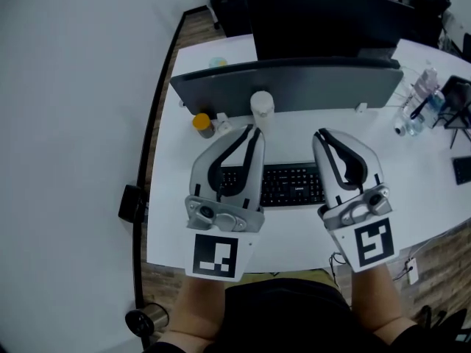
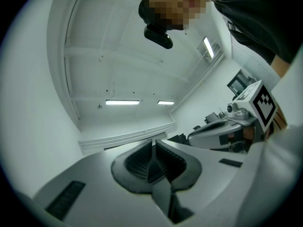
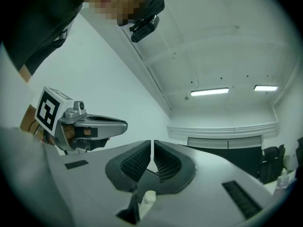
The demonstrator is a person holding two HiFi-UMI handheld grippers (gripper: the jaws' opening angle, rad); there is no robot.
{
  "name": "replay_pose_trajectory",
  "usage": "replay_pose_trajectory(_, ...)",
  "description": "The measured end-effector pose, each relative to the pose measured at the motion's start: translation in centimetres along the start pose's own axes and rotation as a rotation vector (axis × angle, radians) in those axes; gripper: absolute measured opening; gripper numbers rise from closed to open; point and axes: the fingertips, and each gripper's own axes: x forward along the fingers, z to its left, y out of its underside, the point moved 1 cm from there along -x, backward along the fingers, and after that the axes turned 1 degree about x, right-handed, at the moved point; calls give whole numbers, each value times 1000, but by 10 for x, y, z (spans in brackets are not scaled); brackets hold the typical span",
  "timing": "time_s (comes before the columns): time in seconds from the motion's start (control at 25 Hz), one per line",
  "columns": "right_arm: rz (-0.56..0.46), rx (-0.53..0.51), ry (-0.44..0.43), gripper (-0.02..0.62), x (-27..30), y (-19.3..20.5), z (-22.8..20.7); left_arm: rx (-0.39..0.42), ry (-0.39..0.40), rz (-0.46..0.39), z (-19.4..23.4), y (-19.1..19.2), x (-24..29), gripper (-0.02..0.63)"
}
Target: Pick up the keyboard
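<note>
A black keyboard lies on the white desk, partly hidden under both grippers. My left gripper hovers over its left end, jaws shut with nothing between them. My right gripper hovers over its right end, also shut and empty. Both point away from me and slightly upward. The left gripper view shows its closed jaws against wall and ceiling, with the right gripper beside them. The right gripper view shows its closed jaws and the left gripper. Neither gripper view shows the keyboard.
Behind the keyboard stands a grey panel with a dark monitor beyond it. A white cup and a yellow-lidded jar sit just beyond the left gripper's tips. Bottles crowd the far right. The desk's left edge drops to wood floor.
</note>
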Motion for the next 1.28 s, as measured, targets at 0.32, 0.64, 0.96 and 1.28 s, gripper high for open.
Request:
replay_pose_trajectory(0.32,103,134,-146,221,14,41,21,-29,74,109,-10,34,-5,221)
replay_pose_trajectory(0.64,263,144,-141,241,23,89,16,-97,72,192,8,79,-7,268)
replay_pose_trajectory(0.96,419,148,-95,256,15,155,-2,-182,98,258,8,135,-13,261)
replay_pose_trajectory(1.28,564,131,-33,272,-7,212,-23,-202,80,393,16,199,-31,268)
